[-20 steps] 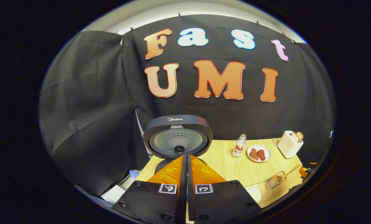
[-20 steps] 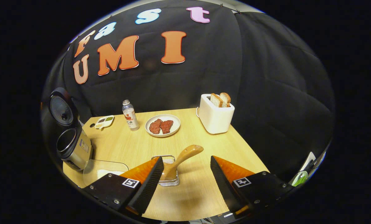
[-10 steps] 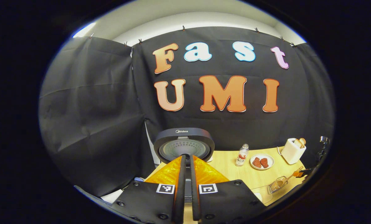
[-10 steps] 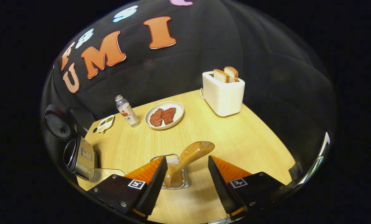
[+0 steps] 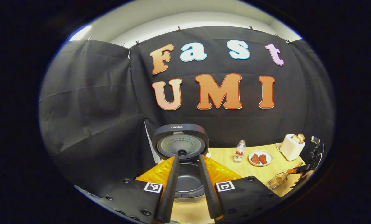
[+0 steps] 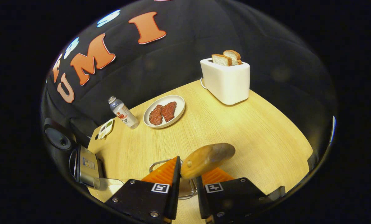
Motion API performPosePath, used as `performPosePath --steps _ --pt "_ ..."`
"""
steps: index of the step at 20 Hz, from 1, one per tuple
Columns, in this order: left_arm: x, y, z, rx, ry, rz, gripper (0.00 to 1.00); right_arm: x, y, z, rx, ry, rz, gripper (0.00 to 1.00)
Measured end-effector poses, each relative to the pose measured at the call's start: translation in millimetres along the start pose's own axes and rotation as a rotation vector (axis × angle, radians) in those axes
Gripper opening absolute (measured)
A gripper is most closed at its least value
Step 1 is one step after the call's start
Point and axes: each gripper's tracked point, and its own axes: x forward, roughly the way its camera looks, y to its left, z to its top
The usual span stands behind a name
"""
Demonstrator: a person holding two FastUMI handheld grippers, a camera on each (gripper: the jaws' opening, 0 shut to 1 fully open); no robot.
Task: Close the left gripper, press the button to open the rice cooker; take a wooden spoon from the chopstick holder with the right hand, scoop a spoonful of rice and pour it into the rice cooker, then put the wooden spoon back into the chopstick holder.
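Observation:
The rice cooker (image 5: 188,182) stands open, its lid (image 5: 180,144) raised and the dark inner pot bare. My left gripper (image 5: 188,158) hovers in front of it, fingers apart with nothing between them. In the right gripper view, the wooden spoon (image 6: 208,158) leans out of the wire chopstick holder (image 6: 160,162). My right gripper (image 6: 188,174) is shut on the spoon's handle just below its broad end. The rice cooker (image 6: 85,161) sits at the table's left edge, with a clear container of rice (image 6: 107,186) beside it. The left gripper view shows the holder (image 5: 277,181) far right.
On the wooden table (image 6: 235,130) stand a white toaster with bread (image 6: 226,81), a plate of meat (image 6: 163,111), a small bottle (image 6: 122,112) and a little sauce dish (image 6: 105,128). Black cloth walls the booth behind and to both sides.
My left gripper has drawn back from the cooker and opened its fingers. My right gripper has dropped down onto the spoon handle and shut on it.

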Motion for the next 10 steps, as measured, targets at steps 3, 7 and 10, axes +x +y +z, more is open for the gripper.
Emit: performPosePath --steps 3,7,10 --pt "1.8 2.5 -10.1 -0.005 0.021 0.002 0.48 -5.8 5.1 -3.5 0.048 0.008 -0.002 0.17" --pt "8.7 8.0 -19.5 -0.024 0.039 -0.012 0.48 -22.1 11.3 1.7 0.103 0.001 -0.003 0.13" --pt "13.3 14.3 -23.5 -0.034 0.043 -0.030 0.40 -47.4 21.7 22.9 0.098 -0.065 0.012 0.12"
